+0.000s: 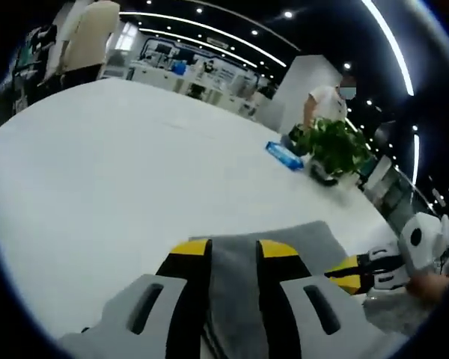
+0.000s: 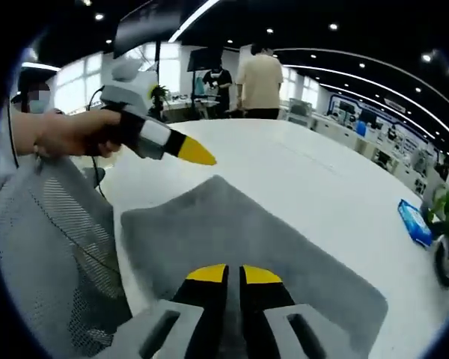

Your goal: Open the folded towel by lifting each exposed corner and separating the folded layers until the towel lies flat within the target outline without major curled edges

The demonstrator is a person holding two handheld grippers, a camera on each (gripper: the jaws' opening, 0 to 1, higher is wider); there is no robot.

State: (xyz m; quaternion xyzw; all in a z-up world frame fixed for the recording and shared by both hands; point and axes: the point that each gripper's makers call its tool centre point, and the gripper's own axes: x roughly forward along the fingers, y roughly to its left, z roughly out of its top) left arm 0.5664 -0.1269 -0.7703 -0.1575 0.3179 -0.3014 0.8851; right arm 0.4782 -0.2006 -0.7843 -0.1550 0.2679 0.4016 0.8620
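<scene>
In the left gripper view, your left tongs (image 1: 236, 250) at bottom centre are clamped on the grey towel (image 1: 284, 239) on the white desk (image 1: 120, 172). In the right gripper view, your right tongs (image 2: 234, 274) pinch the towel (image 2: 232, 224) at lower centre; the left tongs (image 2: 198, 153) sit upper left.

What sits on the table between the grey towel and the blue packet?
Nothing. In the right gripper view, bare white table runs from the towel to the blue packet.

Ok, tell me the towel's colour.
Plain grey, no pattern; the towel shows best in the right gripper view.
</scene>
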